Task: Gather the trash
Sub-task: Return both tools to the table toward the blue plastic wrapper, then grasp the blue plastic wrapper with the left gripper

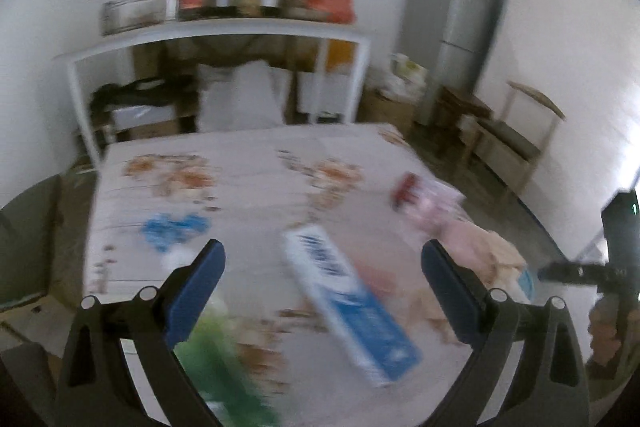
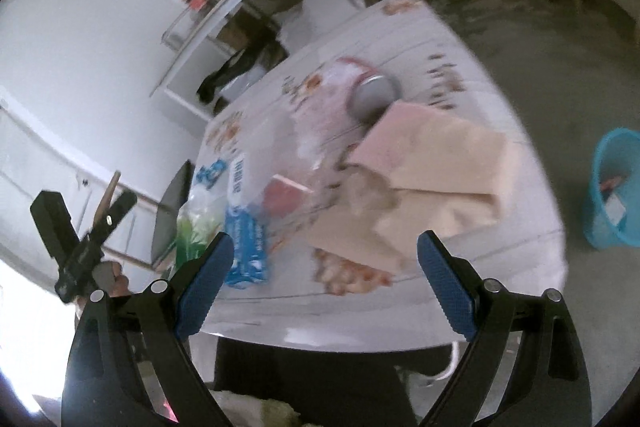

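Trash lies on a flower-patterned table (image 1: 248,163). A long blue and white box (image 1: 348,303) (image 2: 244,223) lies between the fingers of my left gripper (image 1: 320,267), which hovers open above the table with nothing in it. A green wrapper (image 1: 220,359) (image 2: 192,223) is by its left finger. A blue wrapper (image 1: 174,229), a red can (image 1: 404,189) (image 2: 370,93) and crumpled tan paper (image 2: 432,163) lie further off. My right gripper (image 2: 324,259) hangs open over the near table edge, in front of the paper. Both views are blurred.
A blue trash basket (image 2: 616,187) stands on the floor right of the table. Behind the table is a white shelf (image 1: 224,31) loaded with pots and boxes. A grey fridge (image 1: 452,23) and a wooden chair (image 1: 520,131) stand at the right wall.
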Available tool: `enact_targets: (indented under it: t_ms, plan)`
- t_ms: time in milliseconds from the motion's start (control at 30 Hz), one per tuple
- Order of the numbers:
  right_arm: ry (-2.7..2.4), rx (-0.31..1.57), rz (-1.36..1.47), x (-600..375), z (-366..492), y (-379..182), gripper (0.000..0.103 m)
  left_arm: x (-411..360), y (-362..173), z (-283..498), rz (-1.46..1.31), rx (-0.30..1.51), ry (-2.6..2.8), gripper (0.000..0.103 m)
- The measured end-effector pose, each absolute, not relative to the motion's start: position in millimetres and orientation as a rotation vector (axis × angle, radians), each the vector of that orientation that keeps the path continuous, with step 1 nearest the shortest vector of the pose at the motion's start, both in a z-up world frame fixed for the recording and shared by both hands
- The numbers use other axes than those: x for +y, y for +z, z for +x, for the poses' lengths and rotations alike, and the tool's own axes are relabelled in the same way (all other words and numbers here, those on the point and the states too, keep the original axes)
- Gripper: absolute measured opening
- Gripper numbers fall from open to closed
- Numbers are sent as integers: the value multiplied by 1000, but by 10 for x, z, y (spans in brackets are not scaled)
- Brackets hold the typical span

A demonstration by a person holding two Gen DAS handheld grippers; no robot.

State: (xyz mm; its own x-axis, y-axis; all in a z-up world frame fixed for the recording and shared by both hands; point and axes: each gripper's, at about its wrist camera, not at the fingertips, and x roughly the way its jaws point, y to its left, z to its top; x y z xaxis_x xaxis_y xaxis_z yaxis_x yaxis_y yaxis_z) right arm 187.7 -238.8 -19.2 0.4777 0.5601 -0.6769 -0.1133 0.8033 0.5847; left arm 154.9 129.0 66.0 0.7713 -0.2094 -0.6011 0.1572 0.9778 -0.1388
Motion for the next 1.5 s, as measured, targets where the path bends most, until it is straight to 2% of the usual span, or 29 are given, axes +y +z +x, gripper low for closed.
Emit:
enact_targets:
  t_ms: [167, 367, 667, 733, 867, 933, 1167, 1233, 1400, 1500]
  plan:
    - [460, 1023, 481, -2035, 2037, -213, 89, 2021, 611, 1776, -170, 683, -111, 96]
    - [488, 1020, 462, -1799, 2136, -156, 89, 2742, 156, 2441, -305, 894, -112, 96]
    - [481, 1047, 452, -1653, 2374, -191, 89, 2744, -369, 3205, -243, 1040, -93, 96]
    - [482, 1048, 453, -1587, 2395, -201, 89, 2778, -496, 3335, -254, 1073, -68, 91]
    - [485, 1057, 459, -1547, 2418, -233, 89, 2861, -714, 3484, -301, 1131, -32, 69]
    - [481, 1064, 461, -1537, 2426, -255, 89, 2882, -752, 3490, -303, 1113, -20, 65]
    - [472, 1068, 490, -1526, 2459, -297, 89, 2874, -734, 3407, -303, 1083, -5, 34]
    - [466, 1064, 505, -1543, 2456, -303, 88, 2875, -727, 3385, -314, 1070, -9, 31]
    - [468, 1070, 538, -1602, 2484, -339, 73, 2869, -695, 3320, -325, 1030, -6, 23]
    - [468, 1070, 555, -1633, 2511, -354, 67, 2924, -645, 3289, -362, 1000, -2, 22]
